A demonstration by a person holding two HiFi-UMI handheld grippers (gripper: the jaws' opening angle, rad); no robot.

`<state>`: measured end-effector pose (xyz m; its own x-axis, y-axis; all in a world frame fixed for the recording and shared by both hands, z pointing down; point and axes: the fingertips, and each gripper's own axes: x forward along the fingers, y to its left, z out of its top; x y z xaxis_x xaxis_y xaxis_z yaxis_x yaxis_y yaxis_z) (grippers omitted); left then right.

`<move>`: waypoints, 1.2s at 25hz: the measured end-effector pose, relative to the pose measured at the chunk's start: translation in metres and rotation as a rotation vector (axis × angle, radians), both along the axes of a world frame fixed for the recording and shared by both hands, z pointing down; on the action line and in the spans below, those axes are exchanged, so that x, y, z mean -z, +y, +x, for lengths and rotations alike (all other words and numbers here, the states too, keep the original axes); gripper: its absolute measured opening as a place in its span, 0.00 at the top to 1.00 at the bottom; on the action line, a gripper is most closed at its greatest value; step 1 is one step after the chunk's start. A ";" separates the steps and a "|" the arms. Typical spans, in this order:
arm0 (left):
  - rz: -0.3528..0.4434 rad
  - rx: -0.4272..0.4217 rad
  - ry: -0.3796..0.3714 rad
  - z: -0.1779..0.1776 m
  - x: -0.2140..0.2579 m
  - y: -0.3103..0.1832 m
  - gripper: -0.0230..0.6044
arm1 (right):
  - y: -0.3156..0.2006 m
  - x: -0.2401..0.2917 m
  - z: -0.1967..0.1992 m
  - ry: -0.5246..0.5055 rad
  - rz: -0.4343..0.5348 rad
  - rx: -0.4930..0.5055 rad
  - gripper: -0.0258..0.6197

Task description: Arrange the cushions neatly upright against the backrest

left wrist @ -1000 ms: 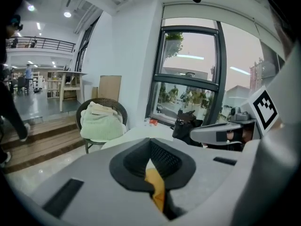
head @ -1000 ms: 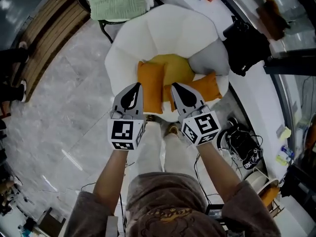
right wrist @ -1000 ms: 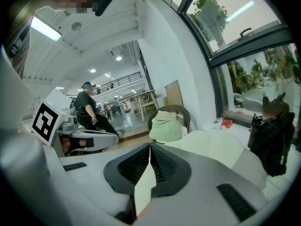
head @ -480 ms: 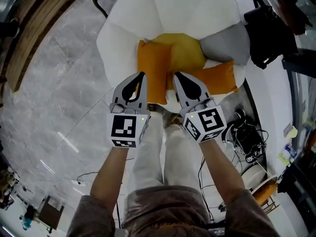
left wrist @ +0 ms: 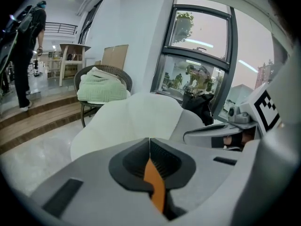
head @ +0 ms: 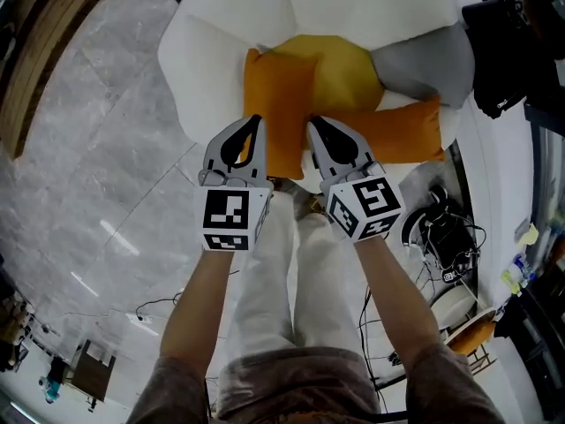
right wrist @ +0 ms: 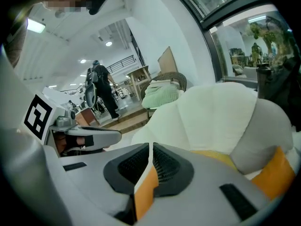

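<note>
One orange cushion [head: 281,95] lies in the white armchair [head: 221,34], just ahead of and between the left gripper [head: 254,124] and right gripper [head: 313,127]. A second orange cushion [head: 402,132], a yellow cushion [head: 342,71] and a grey cushion [head: 425,60] sit beyond the right one. Both claws have their jaws pressed together, empty.

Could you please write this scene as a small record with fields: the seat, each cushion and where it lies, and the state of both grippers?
Seat: white armchair
Front cushion: orange cushion, lying flat on the seat
Middle cushion: yellow cushion, further back
Right cushions: second orange cushion, lying flat; grey cushion behind it
Left gripper: shut, empty, at the orange cushion's left edge
Right gripper: shut, empty, at its right edge
Contact with cushion: cannot tell
</note>
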<state>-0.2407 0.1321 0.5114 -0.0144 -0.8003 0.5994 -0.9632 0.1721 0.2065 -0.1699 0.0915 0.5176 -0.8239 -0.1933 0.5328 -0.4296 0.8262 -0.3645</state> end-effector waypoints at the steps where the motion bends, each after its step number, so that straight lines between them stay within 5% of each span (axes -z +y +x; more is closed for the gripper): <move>1: -0.012 0.001 0.009 -0.002 -0.007 -0.001 0.96 | -0.001 -0.007 -0.004 0.006 -0.015 0.004 0.92; 12: -0.158 0.007 0.079 -0.018 -0.103 -0.020 0.76 | -0.005 -0.110 -0.020 0.173 -0.193 0.044 0.73; 30: -0.346 -0.061 0.183 -0.009 -0.240 0.011 0.73 | 0.009 -0.234 -0.010 0.307 -0.367 0.027 0.71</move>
